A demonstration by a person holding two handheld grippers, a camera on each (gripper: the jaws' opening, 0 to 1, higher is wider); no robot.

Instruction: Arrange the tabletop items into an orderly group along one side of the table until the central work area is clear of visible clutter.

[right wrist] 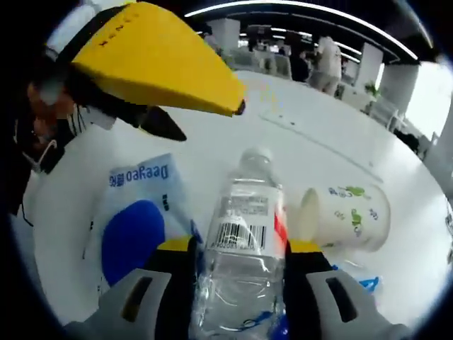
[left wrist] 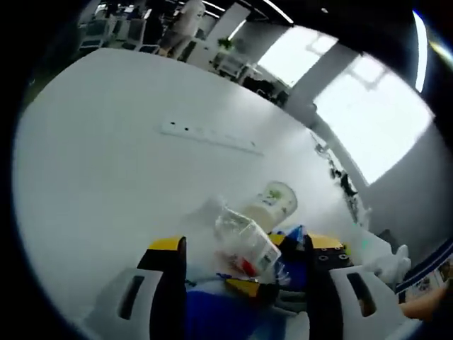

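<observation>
My right gripper [right wrist: 241, 246] is shut on a clear plastic bottle [right wrist: 244, 234] with a white and red label, its cap pointing away from me. A paper cup [right wrist: 347, 212] with green print lies on its side just right of the bottle. A blue and white pouch [right wrist: 134, 212] lies flat on the left. My left gripper [left wrist: 245, 243] stands open above this spot, and its yellow body [right wrist: 156, 64] shows at the upper left. The bottle [left wrist: 248, 244] appears between the left jaws, with the cup [left wrist: 272, 202] beyond it and the pouch [left wrist: 219, 312] beneath.
The white table [left wrist: 106, 163] stretches far ahead with a white power strip [left wrist: 212, 138] set in its middle. A white-gloved hand [left wrist: 393, 265] is at the right. People [right wrist: 329, 60] stand beyond the far edge, among desks.
</observation>
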